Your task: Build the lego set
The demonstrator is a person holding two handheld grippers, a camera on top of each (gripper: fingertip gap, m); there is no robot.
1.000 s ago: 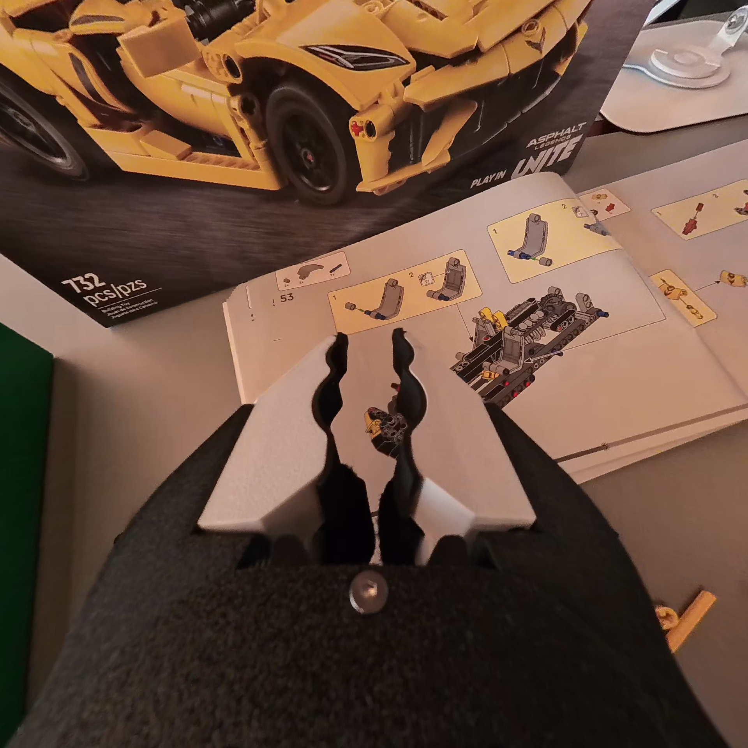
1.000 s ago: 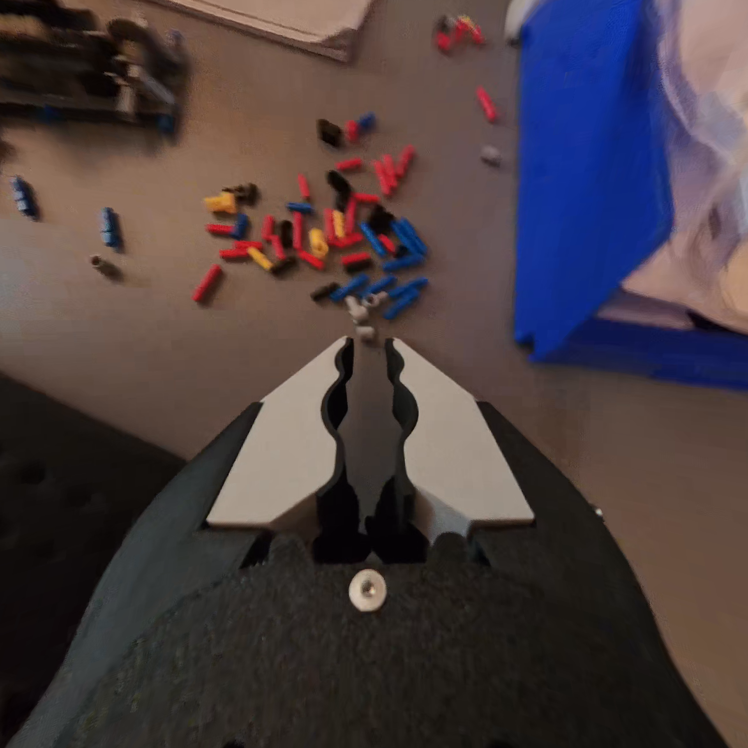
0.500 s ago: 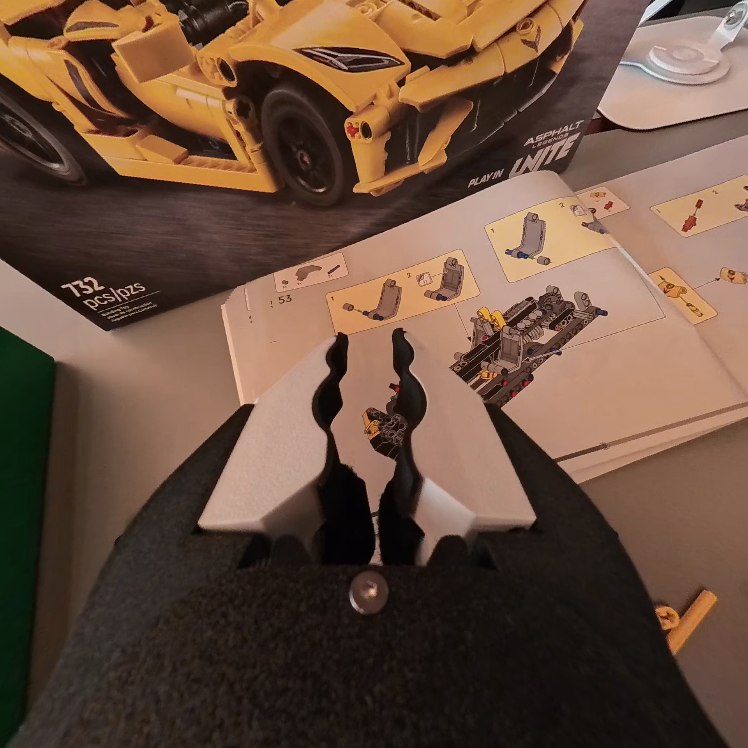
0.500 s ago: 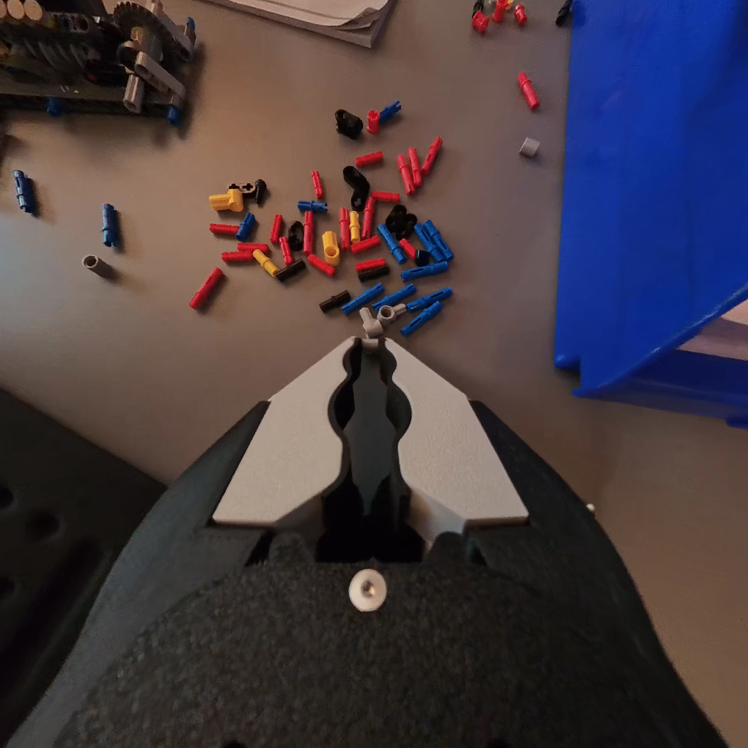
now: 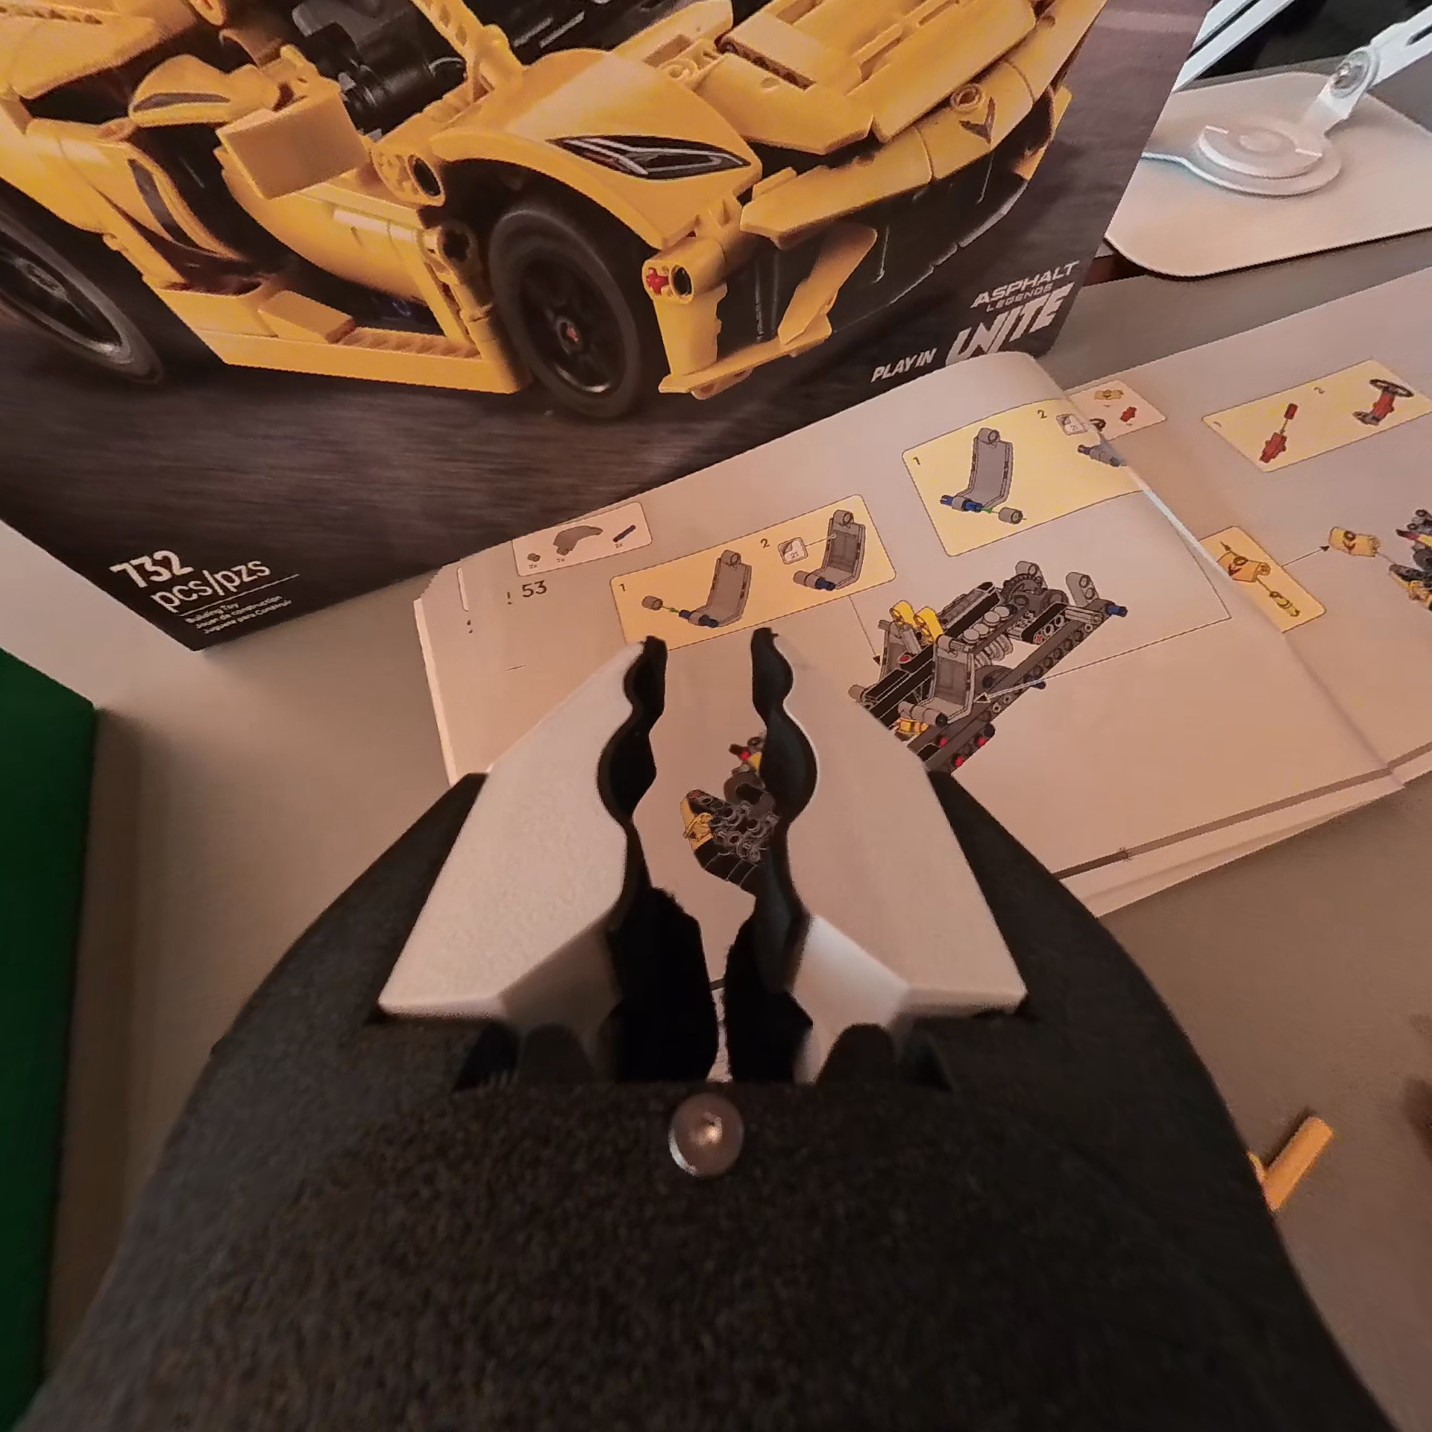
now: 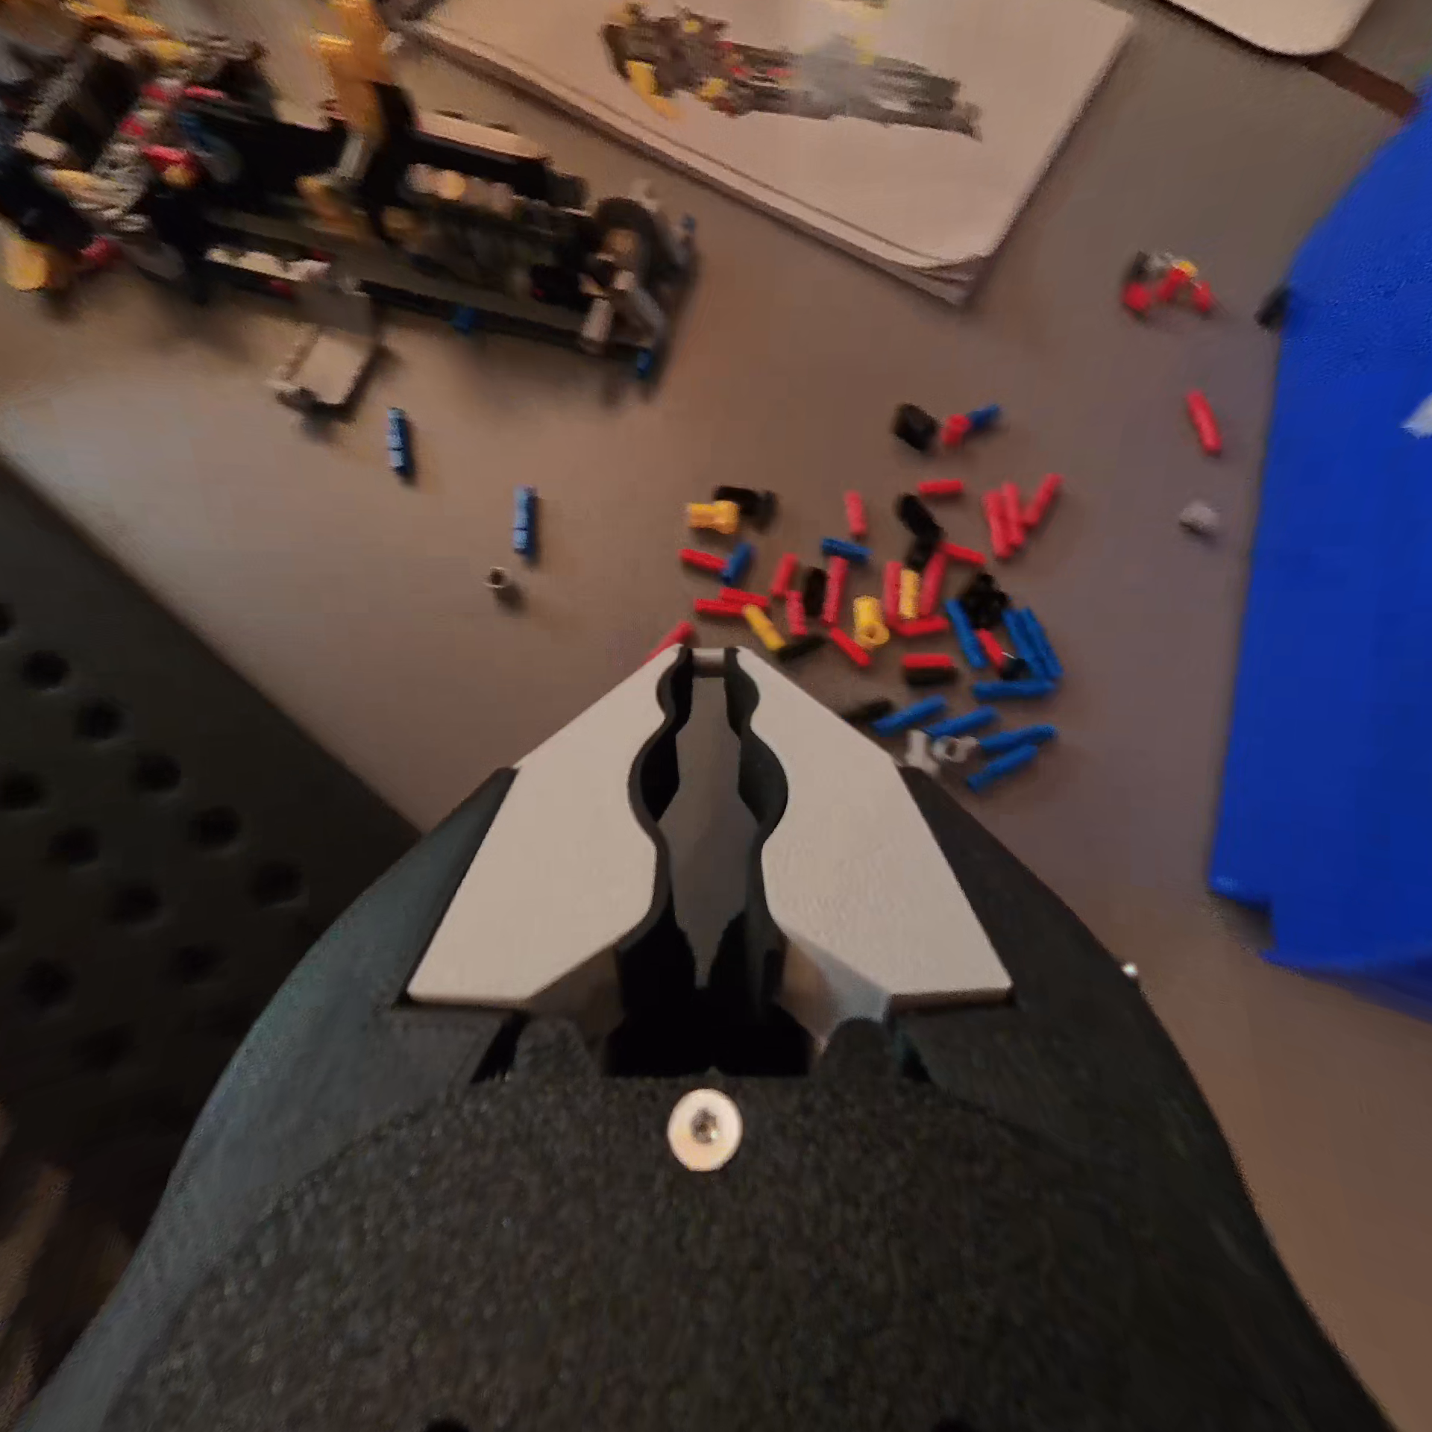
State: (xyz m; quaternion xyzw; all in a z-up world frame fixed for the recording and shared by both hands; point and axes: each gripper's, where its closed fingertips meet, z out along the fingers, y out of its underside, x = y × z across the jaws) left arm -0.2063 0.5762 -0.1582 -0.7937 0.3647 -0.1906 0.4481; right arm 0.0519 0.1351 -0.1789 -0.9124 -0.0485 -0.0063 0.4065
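My left gripper (image 5: 709, 647) is open and empty, hovering over the open instruction booklet (image 5: 1085, 697), which lies in front of the set's box (image 5: 465, 232). My right gripper (image 6: 707, 655) is shut on a small grey lego piece (image 6: 708, 665) pinched at its very tips, held above the table just left of a loose pile of red, blue, black and yellow pins (image 6: 891, 612). The partly built black and yellow chassis (image 6: 387, 201) lies blurred at the far left. The booklet also shows in the right wrist view (image 6: 814, 155).
A blue bin (image 6: 1348, 542) stands at the right. A black perforated mat (image 6: 116, 814) is at the near left. Two blue pins (image 6: 525, 519) and a grey bush (image 6: 500, 580) lie apart. A yellow piece (image 5: 1294, 1162), a green edge (image 5: 39, 930) and a white stand base (image 5: 1255, 155) show in the left view. The left gripper's tips are roughly 50 cm from the right gripper's.
My right gripper closed on a small grey piece at the near edge of the pin pile, then moved left and up with it. My left gripper has barely moved.
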